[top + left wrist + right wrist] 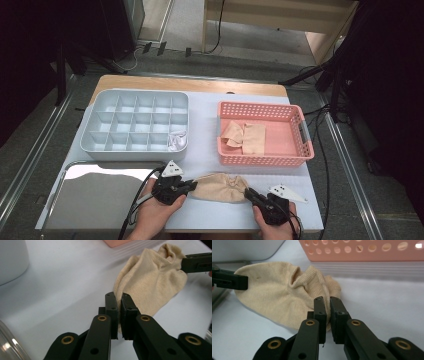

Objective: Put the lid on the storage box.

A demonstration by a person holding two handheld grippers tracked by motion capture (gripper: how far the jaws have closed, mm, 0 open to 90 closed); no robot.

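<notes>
At lower centre of the high view, the beige sock (220,187) lies on the white mat, left gripper (187,186) and right gripper (249,194) each clamped on an end; advise even tension, lifting both together.

A rectangular wooden table with a white mat (205,145) stands on grey carpeted floor (35,150). Beyond its far edge, a pale wooden bench frame (280,20) sits under bright light; black cables (320,150) trail past the right edge, darkness both sides.
</notes>
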